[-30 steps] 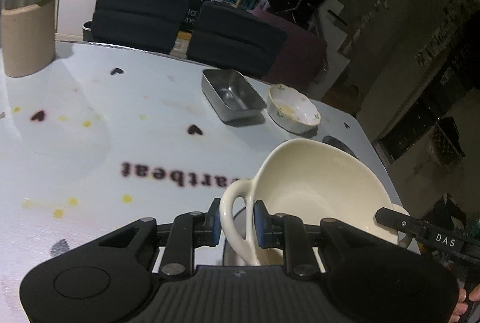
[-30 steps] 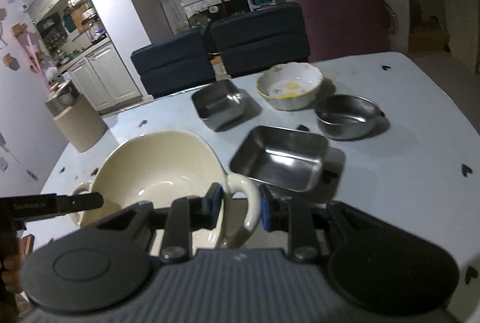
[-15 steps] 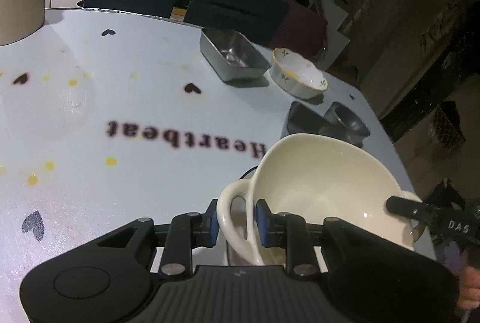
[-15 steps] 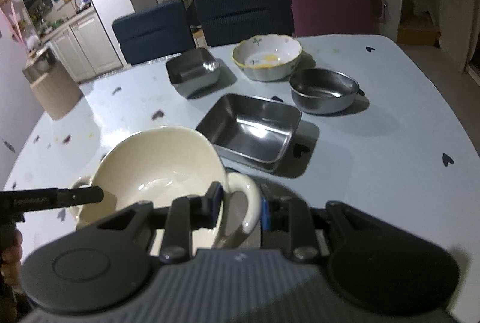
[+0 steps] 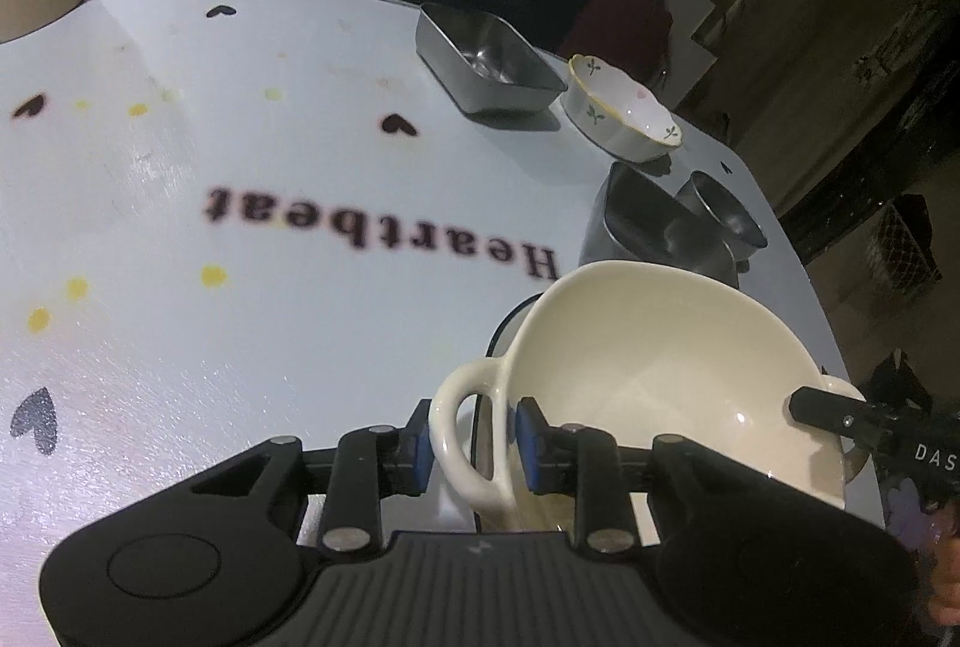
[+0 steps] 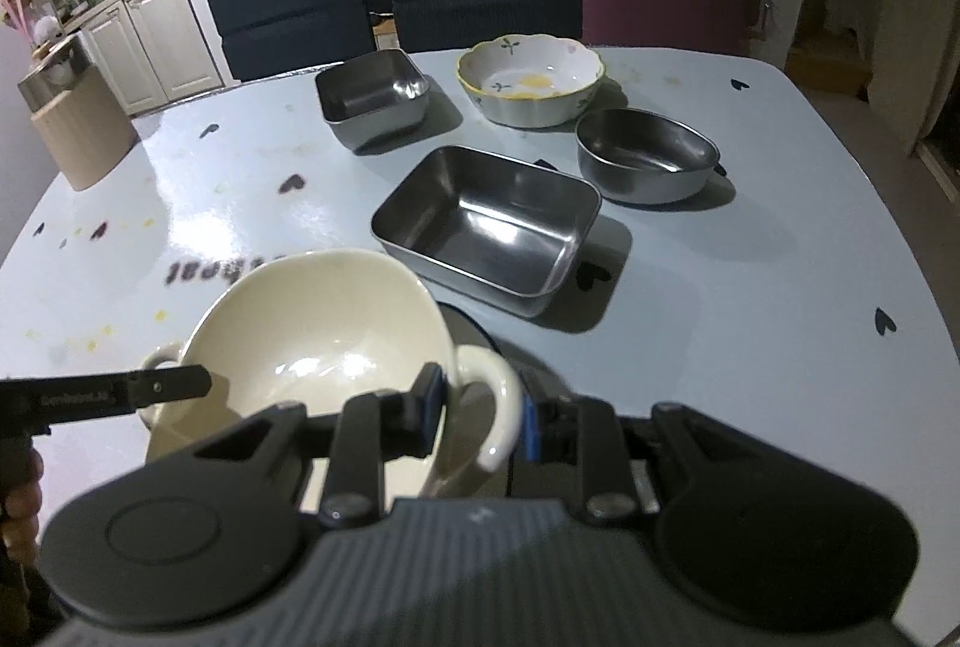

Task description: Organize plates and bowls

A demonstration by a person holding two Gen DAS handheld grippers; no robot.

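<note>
Two claws, one bowl: you carry the cream bowl (image 5: 660, 377) by its two loop handles, low over the near edge of the table (image 5: 240, 347) and not yet plainly set down, its rim tipped a little. The left gripper (image 5: 474, 437) straddles one handle with its jaws narrowly apart. They have just been opening, the handle is between the blue pads, and whether those pads press on it cannot be told. The right gripper (image 6: 480, 407) is closed on the opposite handle, both pads against the loop. Under the bowl lies a dark round shape (image 6: 528, 359), perhaps a plate, perhaps only shadow. Just beyond the bowl, toward the middle of the table, sits the large steel tray (image 6: 486, 221). The small steel tray (image 6: 372, 92), the flowered bowl (image 6: 531, 83) and the round steel bowl (image 6: 648, 161) stand nearer the far edge, none stacked.

The step in hand looks like the placing of the cream bowl at the near edge. The next move calls for you to level the rim and let the base settle flat before either claw lets go. Then spread both jaws wide enough to clear the loops and draw back along the handles, since a pad that catches a loop could drag the bowl toward the edge.
</note>
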